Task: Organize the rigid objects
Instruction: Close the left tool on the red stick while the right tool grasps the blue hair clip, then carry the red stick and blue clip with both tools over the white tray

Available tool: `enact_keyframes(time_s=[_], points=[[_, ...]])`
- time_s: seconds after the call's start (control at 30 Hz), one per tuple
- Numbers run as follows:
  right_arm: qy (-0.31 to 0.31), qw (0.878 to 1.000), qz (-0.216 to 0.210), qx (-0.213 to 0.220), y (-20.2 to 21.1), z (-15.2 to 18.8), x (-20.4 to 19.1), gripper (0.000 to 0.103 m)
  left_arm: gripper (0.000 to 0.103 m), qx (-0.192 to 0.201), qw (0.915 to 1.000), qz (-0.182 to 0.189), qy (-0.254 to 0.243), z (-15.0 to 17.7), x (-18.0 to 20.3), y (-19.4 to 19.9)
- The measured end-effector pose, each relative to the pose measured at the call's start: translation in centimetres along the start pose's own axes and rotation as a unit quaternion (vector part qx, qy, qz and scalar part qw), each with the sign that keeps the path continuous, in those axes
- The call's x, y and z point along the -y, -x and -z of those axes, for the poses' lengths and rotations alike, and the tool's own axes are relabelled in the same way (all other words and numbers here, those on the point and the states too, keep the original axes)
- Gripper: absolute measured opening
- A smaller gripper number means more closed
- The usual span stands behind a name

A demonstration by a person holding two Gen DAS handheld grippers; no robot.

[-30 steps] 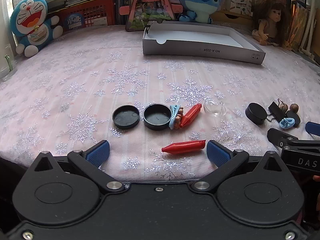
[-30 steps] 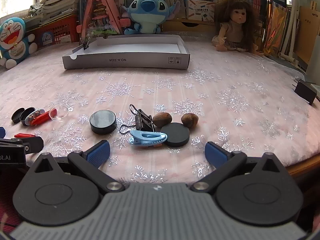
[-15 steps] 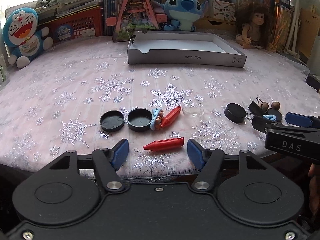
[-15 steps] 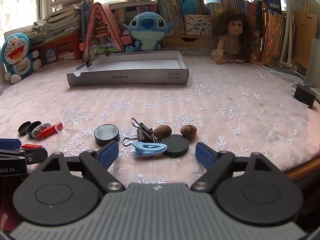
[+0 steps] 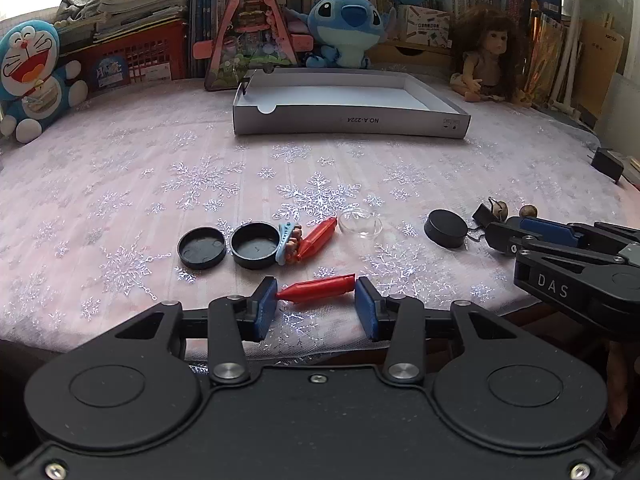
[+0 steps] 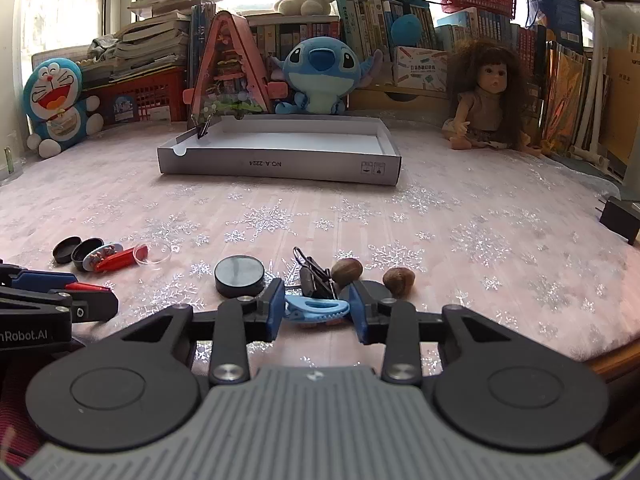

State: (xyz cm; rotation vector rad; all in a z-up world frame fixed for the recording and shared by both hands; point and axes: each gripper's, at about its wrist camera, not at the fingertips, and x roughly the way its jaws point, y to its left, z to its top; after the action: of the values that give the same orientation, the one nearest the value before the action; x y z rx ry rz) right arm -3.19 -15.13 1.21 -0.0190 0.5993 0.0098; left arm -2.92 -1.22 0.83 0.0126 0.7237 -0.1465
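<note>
- left tongs (image 5: 316,307): jaws have just been closing, blue pads now touch both ends of the red pen-shaped piece (image 5: 317,288), clamped on it lengthwise; piece lies on the worktop (image 5: 120,184) near its front edge
- right tongs (image 6: 317,309): jaws have just been closing too, pads pressed on both ends of the blue clip (image 6: 316,306), which lies flat on the worktop
- just behind the blue clip: black binder clip (image 6: 314,278), two brown nuts (image 6: 347,271), flat black disc (image 6: 374,289) partly hidden by the right pad
- black puck (image 6: 239,275) left of the binder clip, near but apart
- left group: two black caps (image 5: 201,247) side by side, second blue clip (image 5: 285,241) touching the right-hand cap, second red piece (image 5: 318,233) tilted against that clip, clear round dish (image 5: 360,222) just beside the red piece's far tip
- white cardboard tray (image 5: 352,122) well behind everything, open side up, a small black clip (image 6: 203,130) on its left rim
- back edge: Doraemon plush (image 5: 30,76), Stitch plush (image 5: 346,26), doll (image 5: 488,58), books behind
- black charger (image 6: 620,218) on the worktop's far right
</note>
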Motion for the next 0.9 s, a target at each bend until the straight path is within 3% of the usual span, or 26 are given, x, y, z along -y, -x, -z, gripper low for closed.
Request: enact_keyframes(time_s=[0.1, 0.17, 0.37, 0.47, 0.57, 0.63, 0.9], points=[[0.0, 1.0, -0.003, 0.003, 0.1, 0.0, 0.1, 0.038, 0.04, 0.005, 1.0, 0.006, -0.003, -0.1, 0.0, 0.1], [0.001, 1.0, -0.004, 0.008, 0.2, -0.1, 0.2, 0.028, 0.04, 0.009, 0.9999, 0.01, -0.006, -0.2, 0.0, 0.2], [0.002, 1.0, -0.003, 0.006, 0.0, -0.4, 0.5, 0.025, 0.04, 0.019, 0.9997, 0.011, -0.009, -0.7, -0.1, 0.2], [-0.005, 1.0, -0.009, 0.009, 0.1, -0.4, 0.7, 0.033, 0.04, 0.019, 0.9997, 0.012, -0.007, -0.9, -0.2, 0.1], [-0.003, 1.0, -0.015, 0.011, 0.3, -0.3, 0.7, 0.033, 0.04, 0.018, 0.9997, 0.013, -0.009, -1.0, -0.2, 0.0], [-0.003, 1.0, -0.015, 0.011, 0.3, -0.2, 0.8, 0.048, 0.04, 0.019, 0.9997, 0.013, -0.01, -1.0, -0.2, -0.1], [-0.001, 1.0, -0.004, 0.0, 0.2, 0.0, 1.6, 0.054, 0.04, 0.02, 0.9996, 0.015, -0.012, -0.9, -0.1, -0.1]])
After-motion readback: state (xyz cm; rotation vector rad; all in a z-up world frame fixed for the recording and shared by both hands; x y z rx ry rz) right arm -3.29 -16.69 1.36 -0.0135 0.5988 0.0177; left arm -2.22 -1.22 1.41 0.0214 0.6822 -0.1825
